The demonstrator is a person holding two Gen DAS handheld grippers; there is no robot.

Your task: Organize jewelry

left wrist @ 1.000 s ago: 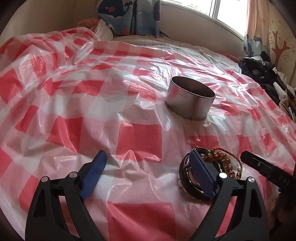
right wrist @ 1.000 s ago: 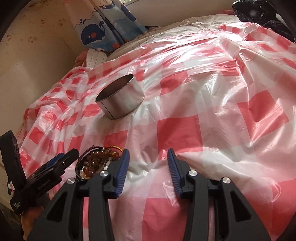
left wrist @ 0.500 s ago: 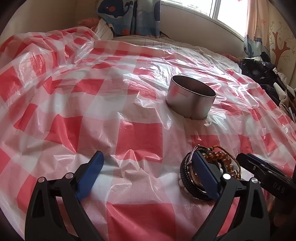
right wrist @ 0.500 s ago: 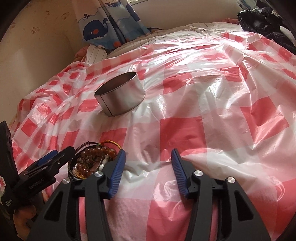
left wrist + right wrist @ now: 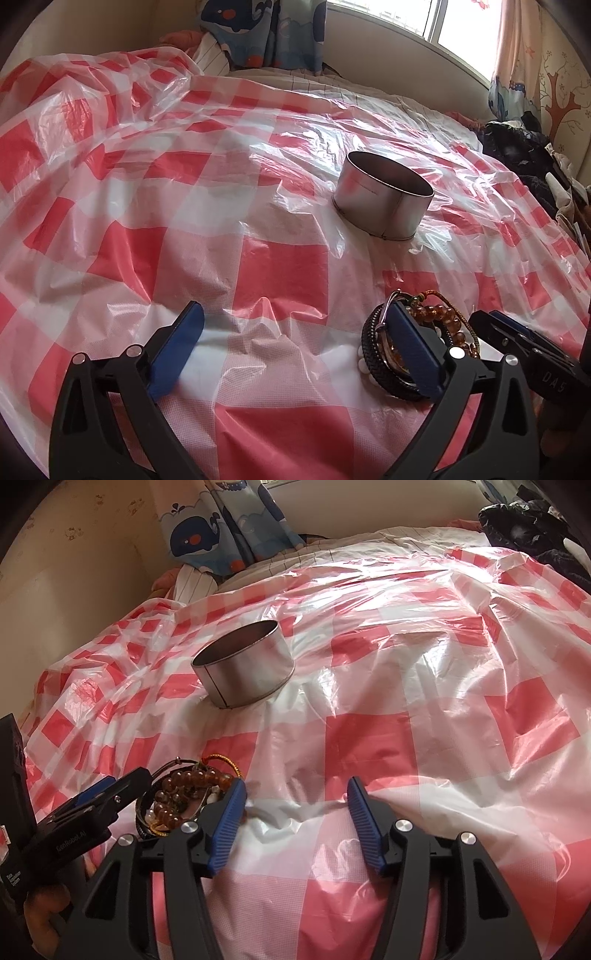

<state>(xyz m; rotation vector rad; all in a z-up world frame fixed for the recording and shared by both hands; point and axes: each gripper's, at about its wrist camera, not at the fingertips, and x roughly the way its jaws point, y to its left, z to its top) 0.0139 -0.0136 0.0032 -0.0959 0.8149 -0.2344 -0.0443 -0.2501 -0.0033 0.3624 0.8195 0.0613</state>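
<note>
Left gripper (image 5: pixel 295 343) wide open, blue pads spread, nothing between them, low over the red-and-white checked plastic sheet (image 5: pixel 280 269) that covers the bed. Its right finger sits in front of the pile of bracelets (image 5: pixel 413 343) and blocks the middle of it, so from the left wrist view only a black braided band, some white beads and amber beads poke out around the pad. Further back, well apart from the pile, stands the round metal tin (image 5: pixel 382 201), open-topped; its inside is dark and hard to read. On to the right wrist view: the bracelets (image 5: pixel 184 797) lie at lower left, amber beads clearest, a gold cord at the top, the near edge cut off by the gripper's left finger. Right gripper (image 5: pixel 295 812) is open too, holding nothing, just beside the pile. The tin (image 5: pixel 245 668) sits beyond. Whale-print curtain (image 5: pixel 221 528) at the back, top cropped.
</note>
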